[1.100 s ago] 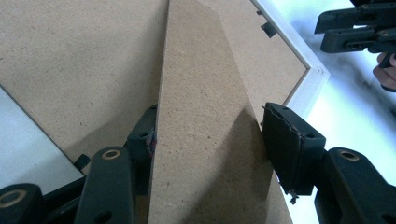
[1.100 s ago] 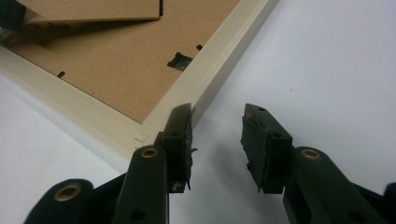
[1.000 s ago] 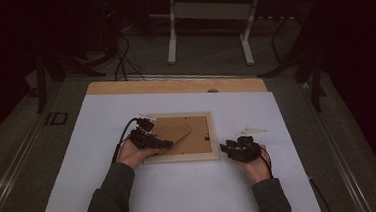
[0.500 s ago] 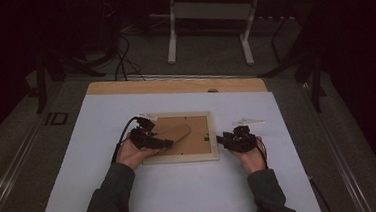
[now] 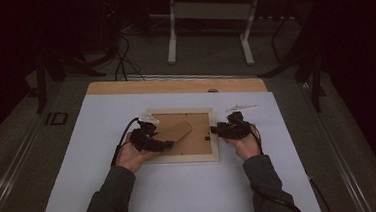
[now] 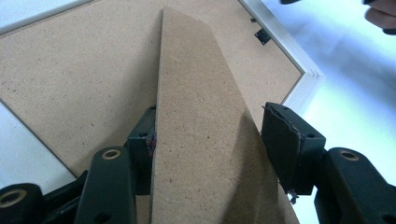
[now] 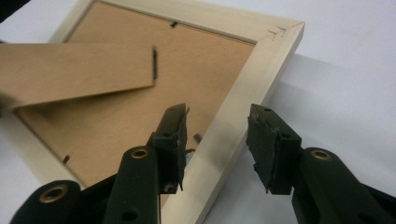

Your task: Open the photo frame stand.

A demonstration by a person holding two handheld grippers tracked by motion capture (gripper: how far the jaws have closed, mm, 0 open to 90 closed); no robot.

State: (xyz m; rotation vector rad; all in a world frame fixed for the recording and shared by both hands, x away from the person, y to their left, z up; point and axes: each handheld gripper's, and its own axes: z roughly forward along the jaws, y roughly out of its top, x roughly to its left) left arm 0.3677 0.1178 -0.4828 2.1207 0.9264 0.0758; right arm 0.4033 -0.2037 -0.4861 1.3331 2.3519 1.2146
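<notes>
A light wooden picture frame [image 5: 184, 158] lies face down on the white table, its brown back [image 6: 84, 79] upward. The hinged fibreboard stand [image 5: 177, 131] angles up off that back. My left gripper [image 5: 166, 143] sits over the frame's left part. In the left gripper view its jaws [image 6: 208, 140] hold the stand [image 6: 201, 130] by its two long edges, a pad against each. My right gripper [image 5: 215, 130] is at the frame's right side. It stands open [image 7: 215, 140] astride the right rail [image 7: 243, 93], one jaw over the back, the other outside. The stand [image 7: 79, 70] shows farther off.
A small pale flat piece [image 5: 241, 107] lies on the table behind the right gripper. A bare wooden strip [image 5: 174, 86] runs along the table's far edge. Beyond it are the legs of another desk [image 5: 172, 37] and floor cables [image 5: 122, 55].
My right gripper has moved left across the table to the frame's right rail. The left gripper and the stand have stayed in place.
</notes>
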